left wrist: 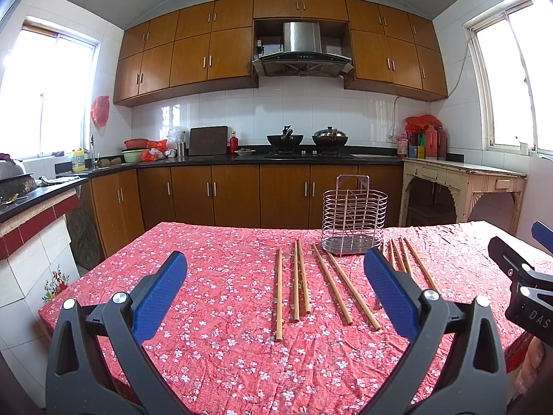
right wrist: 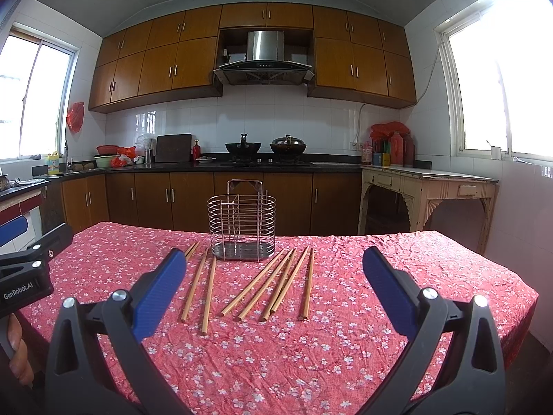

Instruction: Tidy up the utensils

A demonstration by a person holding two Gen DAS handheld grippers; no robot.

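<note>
Floral tablecloth (right wrist: pixel 311 363) – chopsticks (right wrist: pixel 276 283) beside rack (right wrist: pixel 242 221); both jaws wide, empty.

The table (right wrist: pixel 380 328) wears a red floral cloth, matt and finely crinkled. Pale wooden chopsticks (right wrist: pixel 262 287) with a smooth, dull finish lie on it. At their 12 o'clock stands a shiny metal wire holder (right wrist: pixel 242 221) with a perforated steel base. Gripper fingers (right wrist: pixel 390 290) carry blue, textured matt pads on black plastic.
</note>
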